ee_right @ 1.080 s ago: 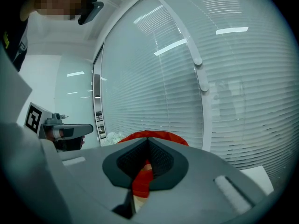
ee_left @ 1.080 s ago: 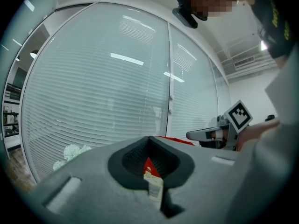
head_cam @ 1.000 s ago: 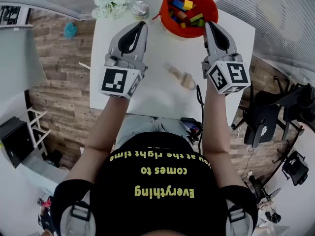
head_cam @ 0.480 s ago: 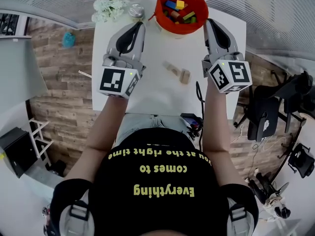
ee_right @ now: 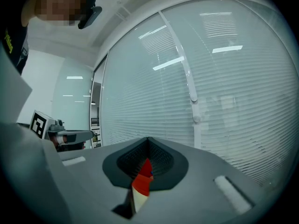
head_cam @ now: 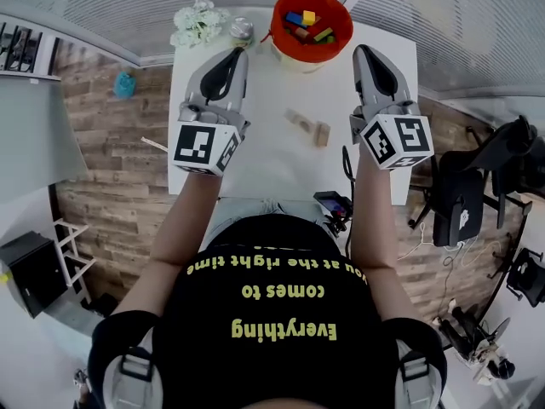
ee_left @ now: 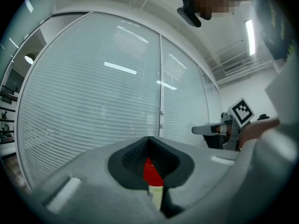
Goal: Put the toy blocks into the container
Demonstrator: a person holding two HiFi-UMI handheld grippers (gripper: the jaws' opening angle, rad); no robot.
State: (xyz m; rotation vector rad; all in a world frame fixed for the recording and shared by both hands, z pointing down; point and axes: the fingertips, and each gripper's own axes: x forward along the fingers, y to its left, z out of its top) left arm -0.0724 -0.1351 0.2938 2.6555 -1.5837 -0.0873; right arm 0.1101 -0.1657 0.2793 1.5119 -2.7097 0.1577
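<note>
Most toy blocks (head_cam: pixel 304 22) already sit in the red container (head_cam: pixel 345 32), two wooden blocks (head_cam: pixel 298 119) lie on the desk (head_cam: pixel 255 164) just short of it, unpicked, while the left tool (head_cam: pixel 237 54) and right tool (head_cam: pixel 364 52) flank the container, both closed and empty.

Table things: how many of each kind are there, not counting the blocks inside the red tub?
Loose pale wooden blocks: 2
Red round container: 1
Bunch of white flowers: 1
Small round silver object: 1
Total: 5
</note>
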